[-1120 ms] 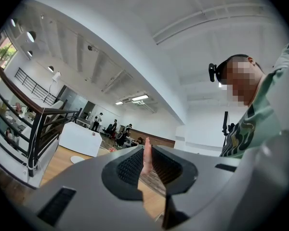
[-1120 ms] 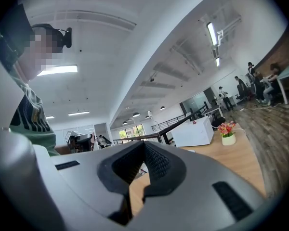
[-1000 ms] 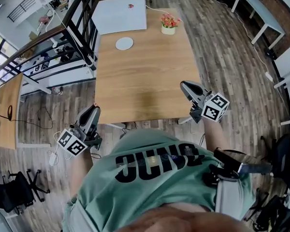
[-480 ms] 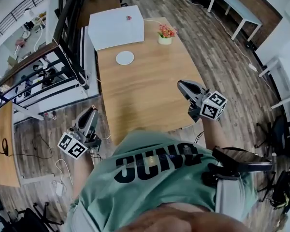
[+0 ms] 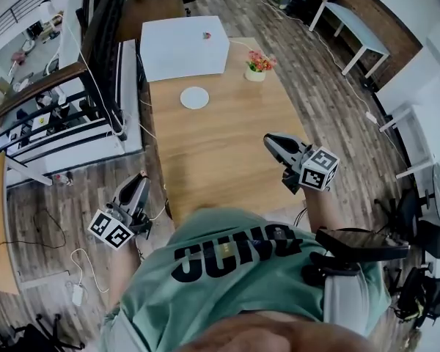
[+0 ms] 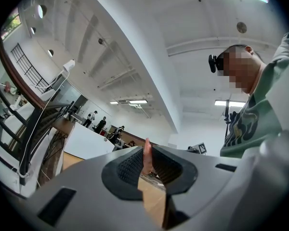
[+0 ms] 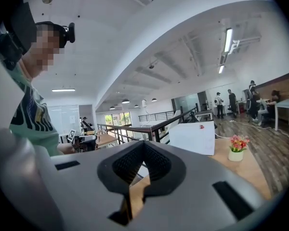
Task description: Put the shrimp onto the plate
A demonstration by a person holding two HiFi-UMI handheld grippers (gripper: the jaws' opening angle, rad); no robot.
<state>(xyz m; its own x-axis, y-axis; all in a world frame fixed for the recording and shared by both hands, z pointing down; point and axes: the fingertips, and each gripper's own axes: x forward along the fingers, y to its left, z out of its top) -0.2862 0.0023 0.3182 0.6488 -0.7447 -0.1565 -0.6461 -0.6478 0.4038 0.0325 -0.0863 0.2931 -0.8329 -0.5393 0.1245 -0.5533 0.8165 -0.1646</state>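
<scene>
A small white plate (image 5: pixel 194 97) lies on the far part of the wooden table (image 5: pixel 213 149). My left gripper (image 5: pixel 141 183) hangs over the floor, off the table's near left corner. In the left gripper view its jaws are shut on a thin pinkish-orange piece, the shrimp (image 6: pixel 146 154), which sticks up between the pads. The head view hides the shrimp. My right gripper (image 5: pixel 270 141) hovers over the table's near right edge; its fingertips (image 7: pixel 143 144) meet with nothing between them.
A big white box (image 5: pixel 183 46) with a small red thing (image 5: pixel 206 35) on top stands at the table's far end. A flower pot (image 5: pixel 257 65) sits to the plate's right. A black railing (image 5: pixel 106 57) and cables run along the left.
The head view has swung, so the table sits a little further right and lower. Both grippers keep about the same pose, and the left one still holds the shrimp.
</scene>
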